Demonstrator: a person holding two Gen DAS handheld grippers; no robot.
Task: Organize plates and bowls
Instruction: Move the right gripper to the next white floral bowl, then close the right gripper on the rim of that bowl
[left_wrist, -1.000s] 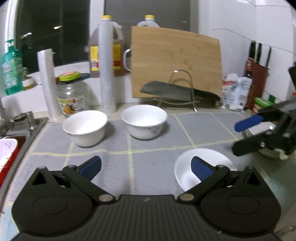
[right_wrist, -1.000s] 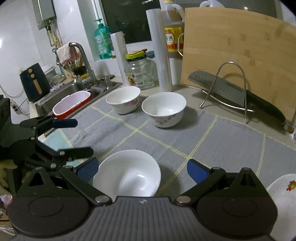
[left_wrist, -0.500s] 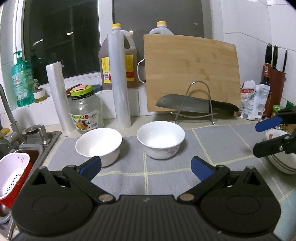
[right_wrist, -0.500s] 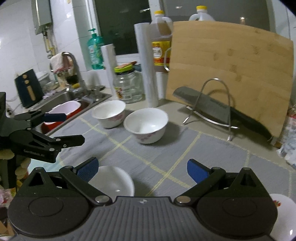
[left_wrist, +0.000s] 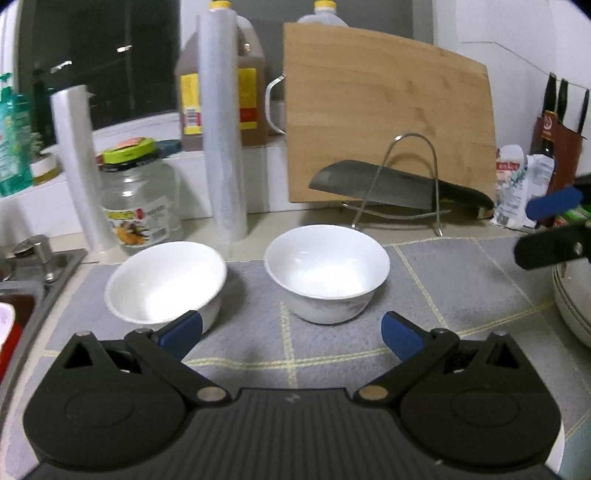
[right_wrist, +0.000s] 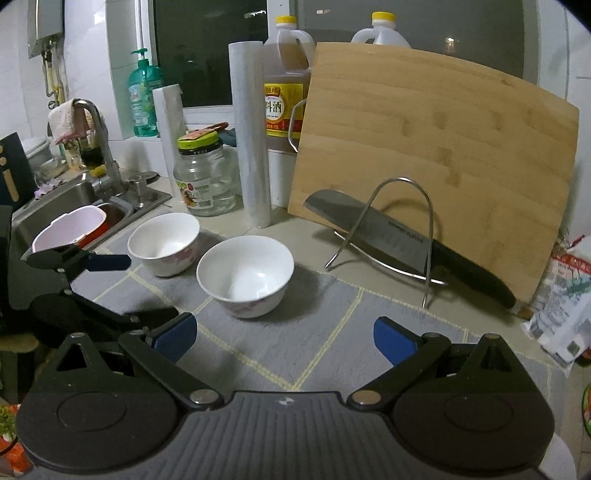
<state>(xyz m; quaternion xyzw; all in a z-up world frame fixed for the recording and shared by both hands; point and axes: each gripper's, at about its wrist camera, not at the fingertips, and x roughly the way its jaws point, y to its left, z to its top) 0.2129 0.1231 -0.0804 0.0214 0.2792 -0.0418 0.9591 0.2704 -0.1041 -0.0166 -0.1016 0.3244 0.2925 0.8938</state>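
two white bowls sit side by side on a grey mat (left_wrist: 461, 288) on the tabletop, near each other but not touching, with nothing inside either. my left tongs (left_wrist: 291, 328) are spread wide and hold nothing; the same goes for my right tongs (right_wrist: 282, 334), wide apart and empty.

from the left wrist view, the right-hand bowl (left_wrist: 327, 271) lies straight ahead, just beyond the gap between the blue pads, while the left-hand bowl (left_wrist: 166, 282) sits just behind my left fingertip (left_wrist: 181, 330). from the right wrist view, the right-hand bowl (right_wrist: 245, 275) lies ahead and to the left of centre, and the left-hand bowl (right_wrist: 164, 242) is further left and further back.

the bowls are round, so there is no long axis to line up with; only the rim matters. i judge the left tongs better placed for either bowl. a stack of plates (left_wrist: 572, 302) shows at the far right edge of the left view, below my right tongs, well apart from the bowls.
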